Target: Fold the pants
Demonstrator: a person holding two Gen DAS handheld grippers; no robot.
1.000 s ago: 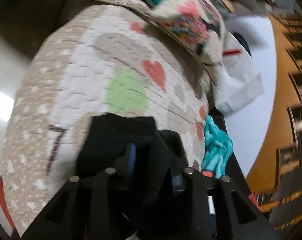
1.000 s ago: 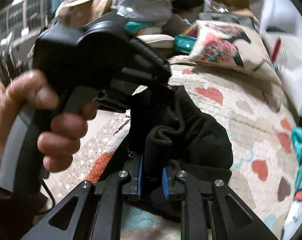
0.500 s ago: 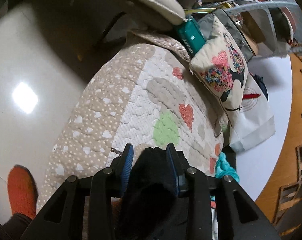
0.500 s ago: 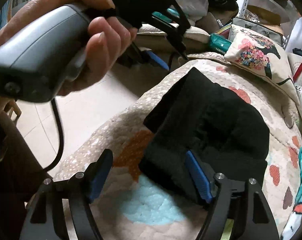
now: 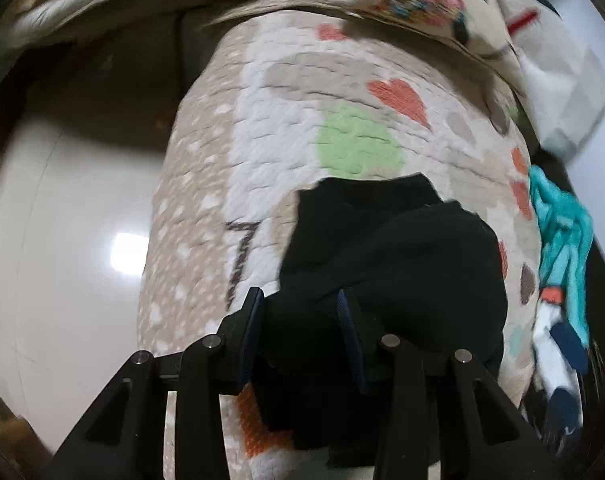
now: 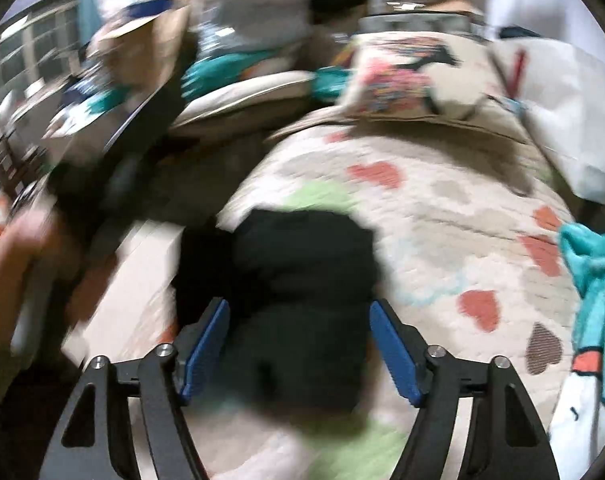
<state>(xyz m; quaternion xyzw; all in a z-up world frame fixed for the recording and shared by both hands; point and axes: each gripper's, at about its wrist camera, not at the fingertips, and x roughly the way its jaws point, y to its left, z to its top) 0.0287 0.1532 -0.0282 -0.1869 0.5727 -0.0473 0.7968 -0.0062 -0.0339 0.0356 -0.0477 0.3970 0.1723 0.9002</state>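
1. Left claw point(image 5: 298, 316) has its blue pads a little apart and its jaws are opening, with a fold of the black fabric pants point(image 5: 390, 264) between them; whether the pads press on the cloth cannot be told.
2. Right claw point(image 6: 298, 344) stands wide, its jaws closing slightly, and the pants point(image 6: 302, 280) lie between the pads without touching them.
3. The pants sit as a compact dark bundle on the quilted bed cover with hearts and a green patch point(image 5: 342, 92), near its left edge.
4. Judging by that shape, most folding looks done; what seems left is letting go and perhaps squaring the bundle.
5. Left of the bundle the cover drops to a pale glossy floor point(image 5: 62, 240), so there is little room that way.
6. Open cover lies beyond and to the right, up to a turquoise cloth point(image 6: 594, 264) and a patterned cushion point(image 6: 398, 76) at the far end.
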